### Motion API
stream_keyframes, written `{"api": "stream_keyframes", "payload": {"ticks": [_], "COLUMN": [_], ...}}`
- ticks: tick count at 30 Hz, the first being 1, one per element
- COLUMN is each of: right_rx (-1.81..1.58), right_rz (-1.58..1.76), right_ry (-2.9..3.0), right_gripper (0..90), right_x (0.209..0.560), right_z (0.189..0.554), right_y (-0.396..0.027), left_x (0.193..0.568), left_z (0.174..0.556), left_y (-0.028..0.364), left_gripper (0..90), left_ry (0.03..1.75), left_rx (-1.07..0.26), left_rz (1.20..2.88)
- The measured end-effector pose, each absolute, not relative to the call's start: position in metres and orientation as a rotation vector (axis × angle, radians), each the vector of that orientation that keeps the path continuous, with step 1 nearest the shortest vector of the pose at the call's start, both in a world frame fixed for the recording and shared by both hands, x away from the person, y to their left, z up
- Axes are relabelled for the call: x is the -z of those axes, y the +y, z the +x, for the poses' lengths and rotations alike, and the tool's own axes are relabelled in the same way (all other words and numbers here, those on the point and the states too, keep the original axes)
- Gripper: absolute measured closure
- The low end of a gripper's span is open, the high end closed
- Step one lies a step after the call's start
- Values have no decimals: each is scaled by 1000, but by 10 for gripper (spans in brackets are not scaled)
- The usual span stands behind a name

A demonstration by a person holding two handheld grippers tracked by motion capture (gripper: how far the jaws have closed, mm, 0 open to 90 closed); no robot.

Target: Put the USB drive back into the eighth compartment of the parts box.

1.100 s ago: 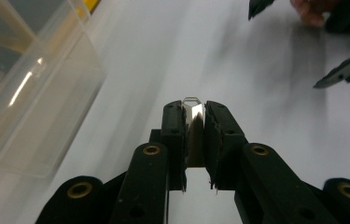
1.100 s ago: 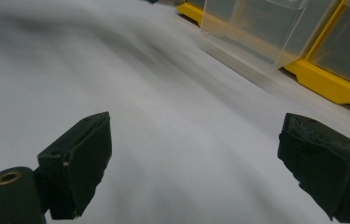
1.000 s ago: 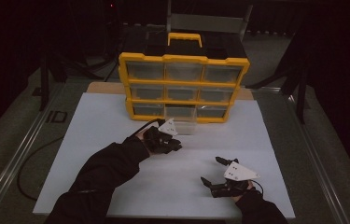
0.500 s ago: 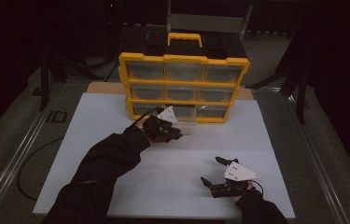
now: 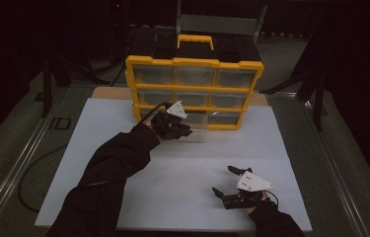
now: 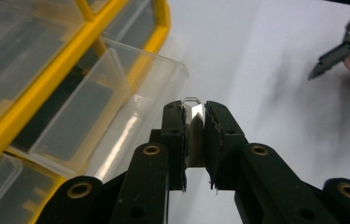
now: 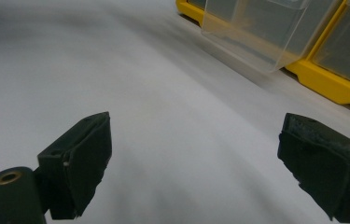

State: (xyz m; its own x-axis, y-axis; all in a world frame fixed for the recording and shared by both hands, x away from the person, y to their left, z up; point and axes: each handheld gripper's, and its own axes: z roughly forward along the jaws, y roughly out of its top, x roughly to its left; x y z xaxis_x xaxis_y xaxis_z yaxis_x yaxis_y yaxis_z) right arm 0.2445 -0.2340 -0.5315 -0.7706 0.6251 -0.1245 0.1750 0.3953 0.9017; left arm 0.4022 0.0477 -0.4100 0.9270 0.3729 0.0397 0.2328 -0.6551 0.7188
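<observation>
The left tool point(image 6: 194, 140) is clamped on a small shiny metal piece point(image 6: 194, 122), a thin flat strip whose rounded end pokes out just past the fingertips; what it is exactly cannot be told. The strip's long axis runs along the jaws, so it points the way the tool points, toward twelve o'clock in the left gripper view. In the high view this tool point(image 5: 176, 129) sits at about eleven o'clock from the table's middle, right at the front of the yellow drawer cabinet point(image 5: 195, 63), whose bottom middle clear drawer point(image 5: 196, 129) stands pulled out over the white table point(image 5: 98, 148). Holding the strip endwise, with its tip free, probably makes it easy to drop into the open drawer point(image 6: 116, 116), which lies just at ten o'clock of the fingertips in the left gripper view; the drawer seems left pulled out for that reason. The strip is not yet over the drawer's opening as far as the pictures show. The right tool point(image 5: 229, 183) rests low near the table's five o'clock corner, well apart from the cabinet, its jaws spread wide with nothing between them point(image 7: 196, 158), likely parked out of the way while the left hand works. From there its camera looks toward the drawer's front at one o'clock.
</observation>
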Motion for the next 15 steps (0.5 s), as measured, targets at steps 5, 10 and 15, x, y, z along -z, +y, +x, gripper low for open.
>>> {"api": "stream_keyframes", "payload": {"ticks": [5,10,15], "right_rx": [-1350,-1350,-1353], "right_rz": [684,683,685], "right_ry": [2210,2210,2216], "right_gripper": [101,101,101], "right_x": [532,532,532], "right_z": [245,245,245], "right_y": [-234,-234,-234], "left_x": [408,408,408], "left_z": [409,417,423], "left_y": [48,47,45], "left_gripper": [798,797,798], "left_ry": [454,496,526], "left_rx": [-247,-259,-270], "left_rz": [2309,2306,2285]}}
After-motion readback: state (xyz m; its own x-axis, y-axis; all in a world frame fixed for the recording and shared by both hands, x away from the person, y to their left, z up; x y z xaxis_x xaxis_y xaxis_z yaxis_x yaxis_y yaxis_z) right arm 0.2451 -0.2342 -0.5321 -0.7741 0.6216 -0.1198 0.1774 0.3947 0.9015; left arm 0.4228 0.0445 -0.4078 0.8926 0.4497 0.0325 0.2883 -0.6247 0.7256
